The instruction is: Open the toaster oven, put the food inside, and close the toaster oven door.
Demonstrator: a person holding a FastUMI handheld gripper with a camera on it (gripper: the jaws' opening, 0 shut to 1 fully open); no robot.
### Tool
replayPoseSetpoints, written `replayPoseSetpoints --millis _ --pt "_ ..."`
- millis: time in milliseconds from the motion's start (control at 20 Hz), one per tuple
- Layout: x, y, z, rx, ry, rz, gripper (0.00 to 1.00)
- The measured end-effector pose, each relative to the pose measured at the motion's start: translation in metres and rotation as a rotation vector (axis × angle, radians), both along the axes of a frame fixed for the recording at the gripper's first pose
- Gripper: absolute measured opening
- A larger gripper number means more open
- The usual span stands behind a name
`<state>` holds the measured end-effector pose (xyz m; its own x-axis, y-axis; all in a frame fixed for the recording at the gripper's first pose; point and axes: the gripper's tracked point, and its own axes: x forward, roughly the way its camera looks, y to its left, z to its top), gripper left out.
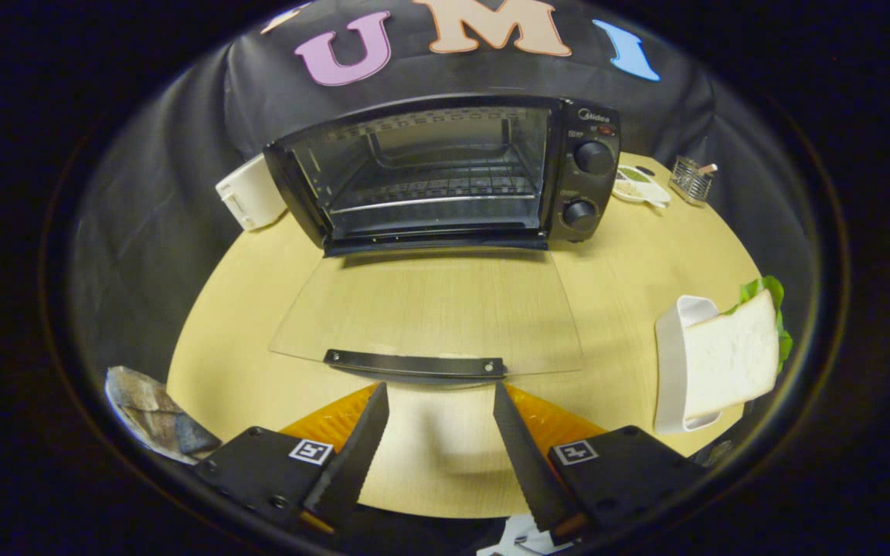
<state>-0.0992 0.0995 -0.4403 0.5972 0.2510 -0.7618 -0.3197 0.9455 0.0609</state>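
Just ahead, glass toaster oven door (426,313) flat, claw (441,398) spread, empty, square sandwich (731,355) aside.

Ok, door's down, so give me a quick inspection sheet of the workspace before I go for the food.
Surface: light wooden table, round-edged.
Job's things: toaster oven with glass door folded flat open, rack bare; sandwich with lettuce on a white dish, off to the side of the fingers.
Clutter: white appliance beside the oven; small condiment dishes; wire holder; crumpled wrapper.
Grippers: gripper open, holding nothing, fingertips just short of the door handle.
Cables: nothing seen.
Surroundings: black cloth wall.
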Motion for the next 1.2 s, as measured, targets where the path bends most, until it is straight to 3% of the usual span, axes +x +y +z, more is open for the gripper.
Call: replayPoseSetpoints --millis 150,300,650,900,1200 --pt "-0.016 -0.034 0.027 0.004 0.068 0.059 0.88" --pt "-0.021 -0.085 0.059 0.011 0.111 0.069 0.87" --pt "0.02 -0.214 0.124 0.036 0.117 -0.032 0.86" --pt "0.051 -0.281 0.107 -0.004 0.136 -0.097 0.86" --pt "0.061 -0.288 0.053 0.065 0.272 -0.105 0.85"
